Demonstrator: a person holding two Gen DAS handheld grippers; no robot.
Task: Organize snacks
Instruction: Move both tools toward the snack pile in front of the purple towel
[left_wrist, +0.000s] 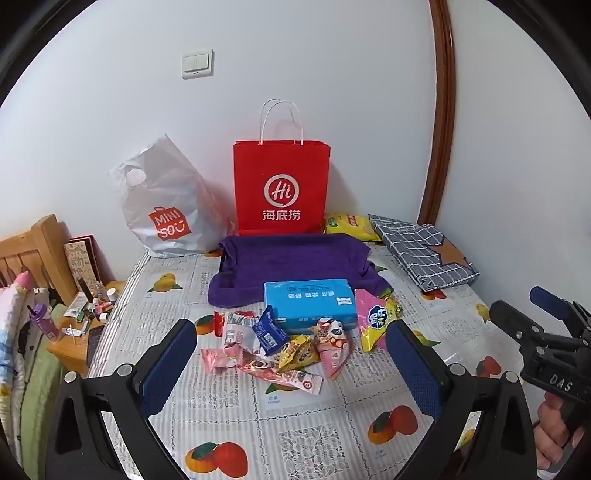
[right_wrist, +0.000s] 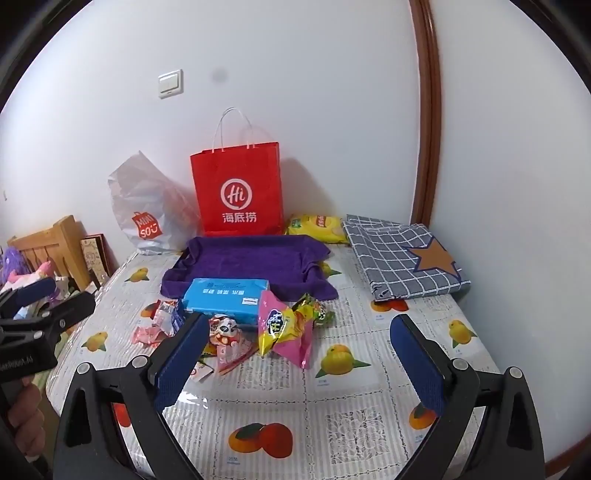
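Note:
A heap of small snack packets lies mid-table on the fruit-print cloth, in front of a blue box. A pink and yellow snack bag leans at the box's right end. Behind them sits a tray draped in purple cloth. My left gripper hovers open above the near side of the heap, holding nothing. In the right wrist view the same heap, blue box and pink bag lie ahead to the left. My right gripper is open and empty.
A red paper bag and a white plastic bag stand against the wall. A yellow chip bag and folded checked cloth lie at back right. A cluttered wooden nightstand and bed lie left of the table.

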